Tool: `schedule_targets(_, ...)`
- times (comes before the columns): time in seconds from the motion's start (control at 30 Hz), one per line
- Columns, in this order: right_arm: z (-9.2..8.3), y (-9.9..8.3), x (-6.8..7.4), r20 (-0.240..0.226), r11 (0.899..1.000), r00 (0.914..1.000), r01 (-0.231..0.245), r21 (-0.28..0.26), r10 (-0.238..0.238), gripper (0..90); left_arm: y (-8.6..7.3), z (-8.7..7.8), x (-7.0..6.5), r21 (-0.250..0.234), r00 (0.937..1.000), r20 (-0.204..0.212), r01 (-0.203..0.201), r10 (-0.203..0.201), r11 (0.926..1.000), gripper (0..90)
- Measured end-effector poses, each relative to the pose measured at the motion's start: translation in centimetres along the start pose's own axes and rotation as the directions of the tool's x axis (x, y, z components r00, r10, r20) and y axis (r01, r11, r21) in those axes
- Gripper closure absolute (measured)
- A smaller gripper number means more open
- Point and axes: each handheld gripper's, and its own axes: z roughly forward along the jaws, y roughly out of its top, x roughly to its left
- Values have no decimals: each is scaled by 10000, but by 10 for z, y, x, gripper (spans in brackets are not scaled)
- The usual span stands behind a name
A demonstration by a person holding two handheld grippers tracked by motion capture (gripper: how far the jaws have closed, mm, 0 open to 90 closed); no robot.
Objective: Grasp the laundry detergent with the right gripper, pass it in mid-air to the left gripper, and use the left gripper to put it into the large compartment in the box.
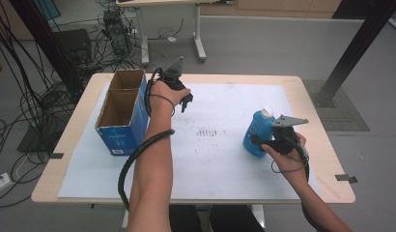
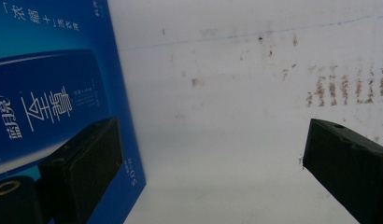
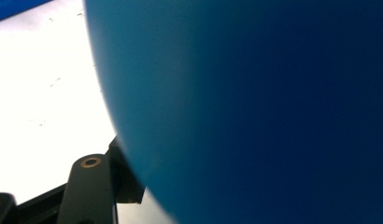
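While upright near the counter's right edge, blue bottle (image 1: 258, 134) sits gripped at its side between right gripper (image 1: 260, 141) jaws. Left gripper (image 1: 185, 102) wide open, empty, beside cardboard box (image 1: 122, 112), far left.

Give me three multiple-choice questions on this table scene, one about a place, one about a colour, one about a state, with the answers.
1. Where on the wooden table is the open blue cardboard box? A left side; B right side; C centre.
2. The blue plastic bottle has a cap that is: A red; B white; C black.
3. The left gripper has fingers that are: A spread, empty; B shut on the bottle; C shut on the box.
Answers: 1 A, it stands by the left edge; 2 B, white top in the high view; 3 A, bare white sheet shows between them.
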Motion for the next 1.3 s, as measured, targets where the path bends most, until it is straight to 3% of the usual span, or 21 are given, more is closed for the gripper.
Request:
schedule_targets(0.3, 1, -1, -2, 12, 10000, 10000, 2, -63, -2, 406, 0, 0, -1, 18, 10000, 27, -15, 15, 10000, 55)
schedule_targets(1.3, 1, -1, -2, -42, 10000, 10000, 22, -68, -23, 424, -1, -3, -3, -48, 10000, 27, -16, 17, 10000, 55)
